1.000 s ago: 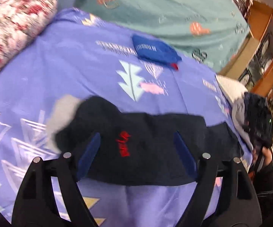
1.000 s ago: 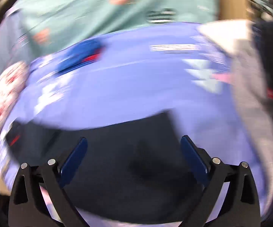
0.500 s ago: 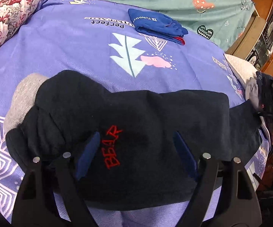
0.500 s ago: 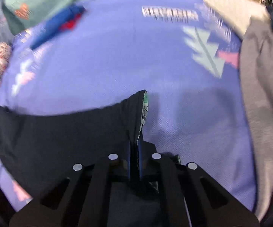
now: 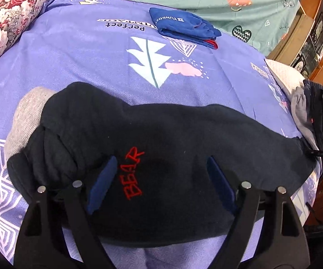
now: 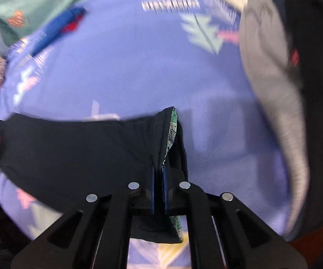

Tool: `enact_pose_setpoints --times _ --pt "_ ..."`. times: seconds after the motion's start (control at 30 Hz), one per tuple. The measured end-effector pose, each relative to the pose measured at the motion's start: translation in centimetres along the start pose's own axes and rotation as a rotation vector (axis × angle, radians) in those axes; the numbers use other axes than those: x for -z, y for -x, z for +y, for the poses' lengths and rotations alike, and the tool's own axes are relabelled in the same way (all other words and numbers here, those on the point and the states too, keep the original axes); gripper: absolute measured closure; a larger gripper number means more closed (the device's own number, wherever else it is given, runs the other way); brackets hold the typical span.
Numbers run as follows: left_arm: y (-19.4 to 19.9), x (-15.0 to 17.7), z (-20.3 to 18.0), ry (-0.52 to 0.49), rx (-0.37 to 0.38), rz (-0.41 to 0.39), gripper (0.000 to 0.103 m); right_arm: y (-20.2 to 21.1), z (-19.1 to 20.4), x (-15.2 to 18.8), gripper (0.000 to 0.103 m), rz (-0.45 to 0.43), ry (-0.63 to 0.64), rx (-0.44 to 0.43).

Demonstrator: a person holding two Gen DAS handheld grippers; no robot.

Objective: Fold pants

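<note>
Left wrist view: the dark navy fleecy pants [image 5: 172, 157] with red "BEAR" stitching lie on the purple printed bedsheet [image 5: 71, 51], long axis running 9 to 3 o'clock, and the left hand-held gripper [image 5: 159, 179] sits spread wide over them. Folded blue garment [image 5: 181, 25] at 12 o'clock. Right wrist view, blurry: the right hand-held gripper [image 6: 158, 188] is pinching the pants' hem edge, green patterned lining showing.
</note>
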State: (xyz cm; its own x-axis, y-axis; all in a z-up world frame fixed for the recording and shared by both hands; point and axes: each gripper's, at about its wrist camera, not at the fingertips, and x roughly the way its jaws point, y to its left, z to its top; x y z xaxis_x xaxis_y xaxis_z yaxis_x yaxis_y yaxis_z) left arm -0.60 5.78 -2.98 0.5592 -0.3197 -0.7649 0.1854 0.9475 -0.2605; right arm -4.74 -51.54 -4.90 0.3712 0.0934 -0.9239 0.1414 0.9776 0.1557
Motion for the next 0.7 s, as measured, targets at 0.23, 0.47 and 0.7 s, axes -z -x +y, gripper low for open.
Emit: enact_pose_setpoints --times 0.23,0.47,0.7 --pt "1.0 0.7 0.1 -0.037 -0.028 -0.002 0.019 3.3 0.0 0.1 0.066 -0.117 -0.002 0.152" --pt "2.6 0.1 -1.3 -0.098 -0.089 -0.049 0.011 6.3 11.4 -3.6 0.042 -0.172 0.181 -0.325" --pt "2.2 1.8 4.0 0.096 -0.096 0.002 0.011 -3.9 28.2 -10.1 0.041 0.099 0.298 -0.693"
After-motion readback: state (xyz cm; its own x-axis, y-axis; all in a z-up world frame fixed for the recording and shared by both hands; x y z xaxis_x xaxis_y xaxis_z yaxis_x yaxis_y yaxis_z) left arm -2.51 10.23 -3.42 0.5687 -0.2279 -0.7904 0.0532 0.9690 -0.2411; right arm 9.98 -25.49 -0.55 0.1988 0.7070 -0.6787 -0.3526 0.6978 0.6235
